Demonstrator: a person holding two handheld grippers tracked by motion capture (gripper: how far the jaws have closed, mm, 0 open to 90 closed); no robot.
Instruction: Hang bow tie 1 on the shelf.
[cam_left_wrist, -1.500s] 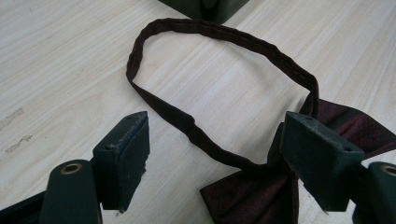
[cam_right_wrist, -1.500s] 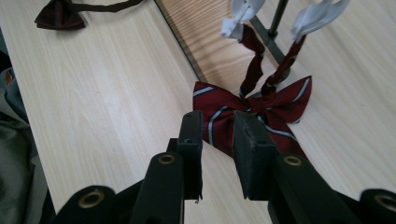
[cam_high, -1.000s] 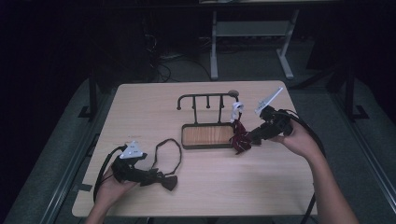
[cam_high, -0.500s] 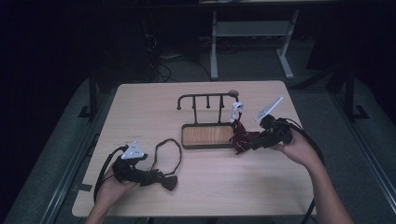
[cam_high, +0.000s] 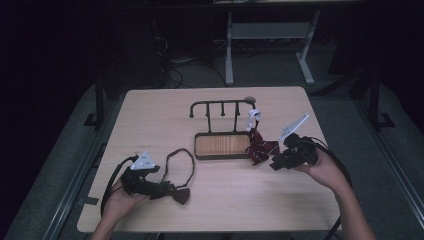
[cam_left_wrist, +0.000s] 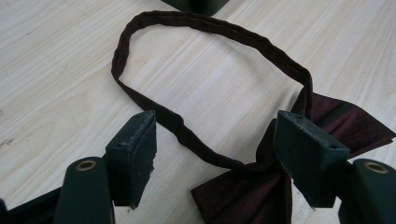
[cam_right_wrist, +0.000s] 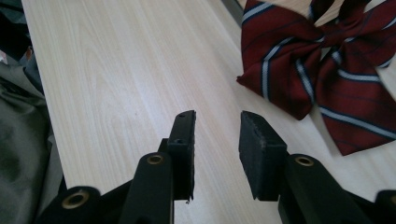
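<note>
- The dark maroon bow tie (cam_left_wrist: 261, 186) lies at the table's (cam_high: 150, 115) 7 o'clock, its strap loop (cam_high: 180, 162) reaching toward 12.
- The left gripper (cam_left_wrist: 215, 158) gapes wide over its knot.
- The striped bow tie (cam_right_wrist: 327, 70) lies at 2 o'clock of the empty, narrowly parted right gripper (cam_right_wrist: 217, 140), beside the rack's tray (cam_high: 222, 145).

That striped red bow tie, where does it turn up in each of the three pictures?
High view: the striped bow tie lies right of centre, at the right end of the wooden tray, just ahead of the right tongs.
Left gripper view: not in it; the bow there is a plain dark one.
Right gripper view: upper right, beyond the open jaws.
Shared landmark: the pale wooden tabletop.
</note>
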